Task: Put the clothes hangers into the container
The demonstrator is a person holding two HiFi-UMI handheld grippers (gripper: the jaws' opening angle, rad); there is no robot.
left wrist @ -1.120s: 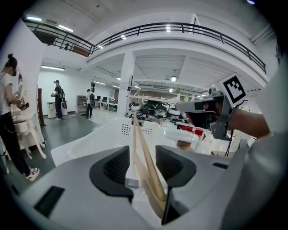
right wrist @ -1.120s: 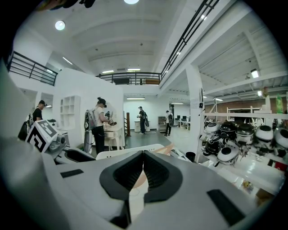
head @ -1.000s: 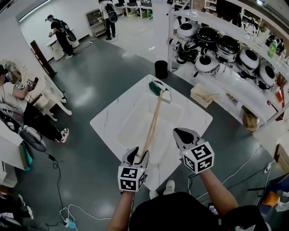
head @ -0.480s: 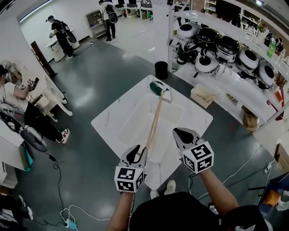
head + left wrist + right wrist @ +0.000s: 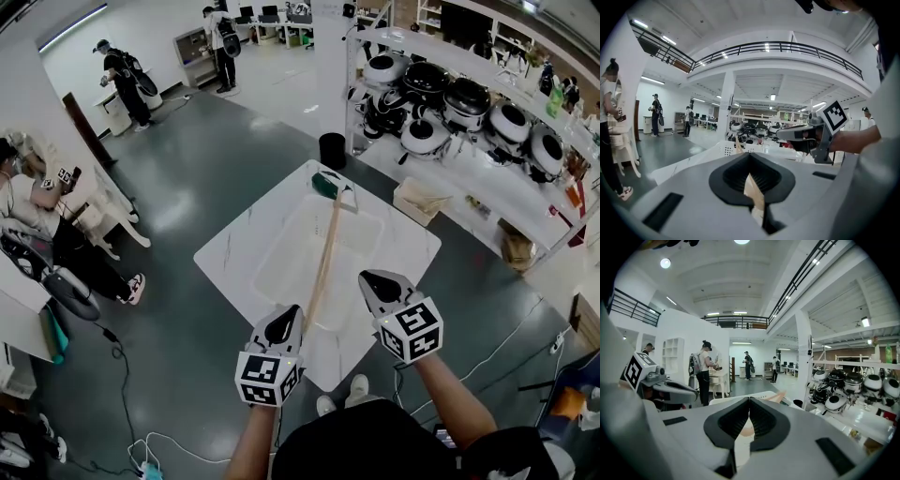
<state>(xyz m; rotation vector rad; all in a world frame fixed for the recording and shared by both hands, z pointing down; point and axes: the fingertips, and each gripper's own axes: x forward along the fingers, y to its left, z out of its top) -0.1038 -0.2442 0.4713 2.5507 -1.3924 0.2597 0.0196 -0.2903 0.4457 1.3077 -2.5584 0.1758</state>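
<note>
Wooden clothes hanger [image 5: 324, 253] slants across the translucent container [image 5: 272, 270], its near end clamped in the left gripper [image 5: 289, 317], likely for lowering inside, while the right gripper [image 5: 371, 279] hovers closed and empty alongside

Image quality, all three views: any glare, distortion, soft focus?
Head view: fisheye bows the shelving; lamp glare on the grey floor; white container barely separates from the white table. Left gripper view: black vignette corners, clothes hanger in the shut left tool is soft. Right gripper view: same vignette, ceiling lamp blown out.
</note>
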